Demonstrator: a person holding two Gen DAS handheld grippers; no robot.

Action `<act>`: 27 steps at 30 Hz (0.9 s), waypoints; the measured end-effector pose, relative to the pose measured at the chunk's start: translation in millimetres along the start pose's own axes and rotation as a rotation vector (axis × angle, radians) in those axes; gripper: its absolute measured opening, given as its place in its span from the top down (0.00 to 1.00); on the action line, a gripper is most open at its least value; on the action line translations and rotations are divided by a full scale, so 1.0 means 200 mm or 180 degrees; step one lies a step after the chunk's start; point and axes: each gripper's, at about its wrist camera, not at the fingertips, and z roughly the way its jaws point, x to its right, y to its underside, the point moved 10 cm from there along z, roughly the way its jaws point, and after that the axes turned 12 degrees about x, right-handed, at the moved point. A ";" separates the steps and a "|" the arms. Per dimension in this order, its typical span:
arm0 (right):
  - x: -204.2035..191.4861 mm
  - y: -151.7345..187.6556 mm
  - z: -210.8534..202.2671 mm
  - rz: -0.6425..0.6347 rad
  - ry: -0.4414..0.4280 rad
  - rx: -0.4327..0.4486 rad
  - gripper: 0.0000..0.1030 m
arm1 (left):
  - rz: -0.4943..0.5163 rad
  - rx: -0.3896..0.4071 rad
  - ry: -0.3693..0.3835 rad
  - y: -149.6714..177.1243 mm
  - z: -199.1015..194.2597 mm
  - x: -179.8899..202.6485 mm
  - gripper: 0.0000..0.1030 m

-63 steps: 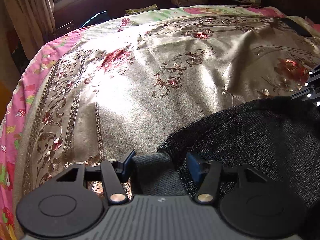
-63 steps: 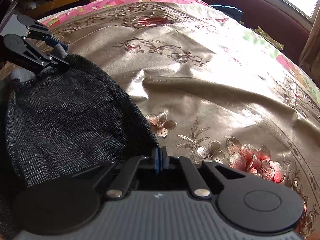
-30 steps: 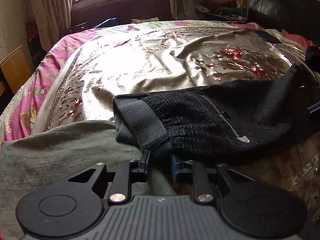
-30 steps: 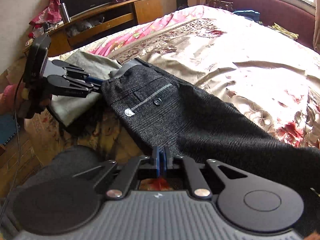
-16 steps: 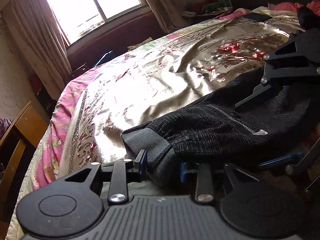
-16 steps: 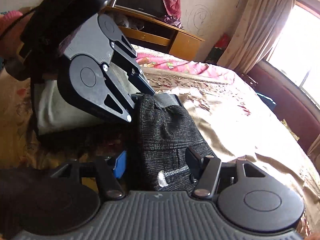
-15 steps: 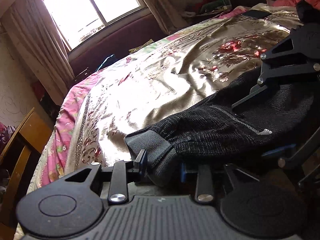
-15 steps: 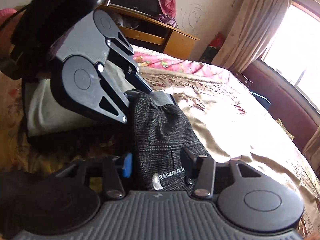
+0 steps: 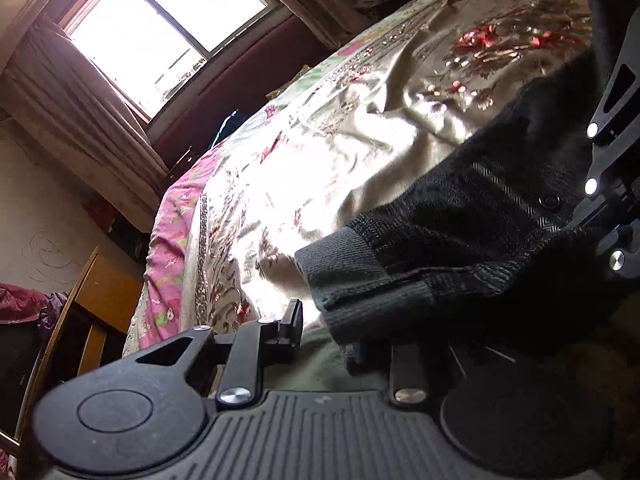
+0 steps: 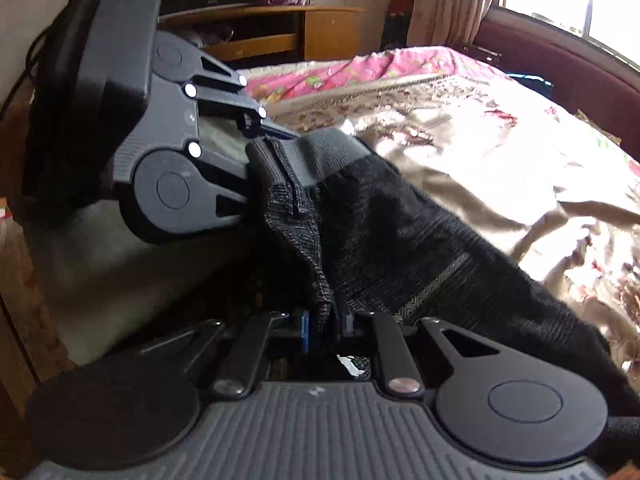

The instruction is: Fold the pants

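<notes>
**Waist end of the pants gathered between two grippers at the near edge of the bed**

Left wrist view: the left gripper (image 9: 324, 340) sits low at the near edge of the bed (image 9: 360, 152). Its jaws have just been closing a little, with the grey ribbed waistband (image 9: 344, 272) of the dark pants (image 9: 480, 216) between them. The left finger (image 9: 292, 320) stands clear of the cloth with a gap showing; the right one is buried under the fabric, so a real pinch cannot be told from this view. The right gripper's black body (image 9: 612, 140) crowds the right edge, touching the pants. One window (image 9: 160, 36) lies far left, with one wooden cabinet (image 9: 104, 296) below it.

Right wrist view: the right gripper (image 10: 324, 324) has its jaws nearly together, just closing, clenched on a hanging fold of the pants (image 10: 400, 248) near the striped pocket trim (image 10: 436, 284). The left gripper (image 10: 188, 152) is on the far left, at the waistband (image 10: 320, 152). The legs run off right and near across the golden floral bedspread (image 10: 480, 152).

The step in hand appears to be bringing the two waist corners together for the lengthwise fold, leg upon leg. The next move likely calls for a firm hold from the left jaws, then both grippers laying the doubled waist flat and smoothing it.

Count: one pair of pants, two grippers, one bed.
</notes>
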 end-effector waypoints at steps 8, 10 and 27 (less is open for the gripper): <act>0.00 -0.03 -0.20 0.0145 -0.0101 0.0303 0.62 | -0.0094 0.0045 -0.0251 -0.04 -0.23 -0.08 0.52; 0.11 -0.07 -0.34 0.0299 -0.0003 0.0441 0.62 | -0.0218 0.0087 -0.0299 -0.07 -0.27 -0.10 0.52; 1.55 0.60 -1.29 0.2364 0.2100 0.0351 0.59 | -0.0694 0.0745 0.1182 -0.69 -0.19 0.81 0.47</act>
